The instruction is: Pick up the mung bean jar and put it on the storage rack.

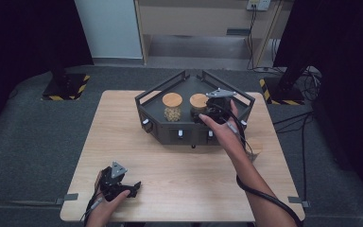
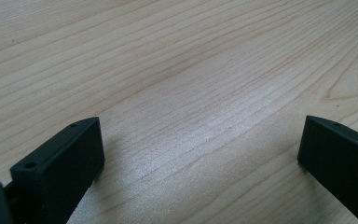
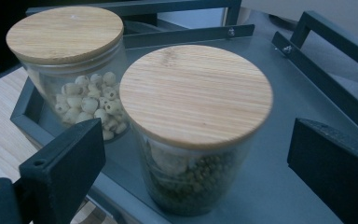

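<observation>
Pale wooden table (image 1: pixel 179 170); jar of white beads (image 3: pixel 74 70) on it.

floor: grey carpet (image 1: pixel 23 137), all round the table
table: light wood top (image 1: pixel 179 179), grain visible
back wall: pale panel (image 1: pixel 108 28), beige cabinet (image 1: pixel 194 23) beside it
stands: two black bases with yellow-black tape (image 1: pixel 65 87), beyond the far corners
light: dim sides, table well lit
</observation>
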Available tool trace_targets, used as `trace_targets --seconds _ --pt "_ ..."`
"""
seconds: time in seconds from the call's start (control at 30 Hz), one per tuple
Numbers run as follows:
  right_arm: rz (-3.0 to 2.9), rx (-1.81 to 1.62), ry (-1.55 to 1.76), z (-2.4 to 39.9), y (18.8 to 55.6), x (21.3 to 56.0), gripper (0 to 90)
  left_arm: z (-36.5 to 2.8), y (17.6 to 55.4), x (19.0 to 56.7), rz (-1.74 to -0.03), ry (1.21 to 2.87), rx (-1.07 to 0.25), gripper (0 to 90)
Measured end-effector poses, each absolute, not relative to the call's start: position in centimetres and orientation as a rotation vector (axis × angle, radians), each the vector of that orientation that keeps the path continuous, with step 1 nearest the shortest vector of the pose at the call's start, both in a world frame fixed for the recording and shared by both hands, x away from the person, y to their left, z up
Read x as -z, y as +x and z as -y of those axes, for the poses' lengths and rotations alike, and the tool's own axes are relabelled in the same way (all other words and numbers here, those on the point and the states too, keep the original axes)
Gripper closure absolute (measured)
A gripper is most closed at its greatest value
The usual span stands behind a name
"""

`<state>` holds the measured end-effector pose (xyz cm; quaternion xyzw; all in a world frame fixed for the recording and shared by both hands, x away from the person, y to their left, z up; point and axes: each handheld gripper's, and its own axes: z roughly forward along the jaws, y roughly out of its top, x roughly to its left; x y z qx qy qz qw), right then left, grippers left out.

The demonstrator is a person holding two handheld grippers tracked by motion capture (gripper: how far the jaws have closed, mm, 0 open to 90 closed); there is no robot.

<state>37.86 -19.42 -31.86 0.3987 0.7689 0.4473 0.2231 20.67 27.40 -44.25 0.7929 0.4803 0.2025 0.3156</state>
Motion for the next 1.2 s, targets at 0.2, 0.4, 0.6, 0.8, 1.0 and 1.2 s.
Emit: trace_targets --seconds 0.2,0.4,0.6,0.8,1.0,1.2 --pt "-2.133 -1.235 1.068 20.8 37.1 31.3 2.7 -27.4 20.7 44.3 -1.265 2.089 -0.534 0.0" --pt "-2.123 -1.251 1.057 22.2 36.2 30.9 2.2 -27.4 20.7 44.3 -1.265 2.089 -0.534 0.0" --pt "-2.125 -1.244 1.061 23.5 35.5 31.0 2.2 -27.5 20.8 44.2 -1.259 2.092 -0.530 0.0" --pt "-2.132 -1.226 1.071 24.6 34.9 31.4 2.2 -27.5 20.8 44.2 -1.260 2.092 -0.530 0.0" --pt "-2.140 -1.203 1.073 25.5 34.2 31.4 2.2 -27.5 20.8 44.2 -1.260 2.091 -0.530 0.0" --pt "-2.141 -1.189 1.061 26.3 33.5 31.3 2.2 -27.5 20.8 44.2 -1.258 2.092 -0.529 0.0"
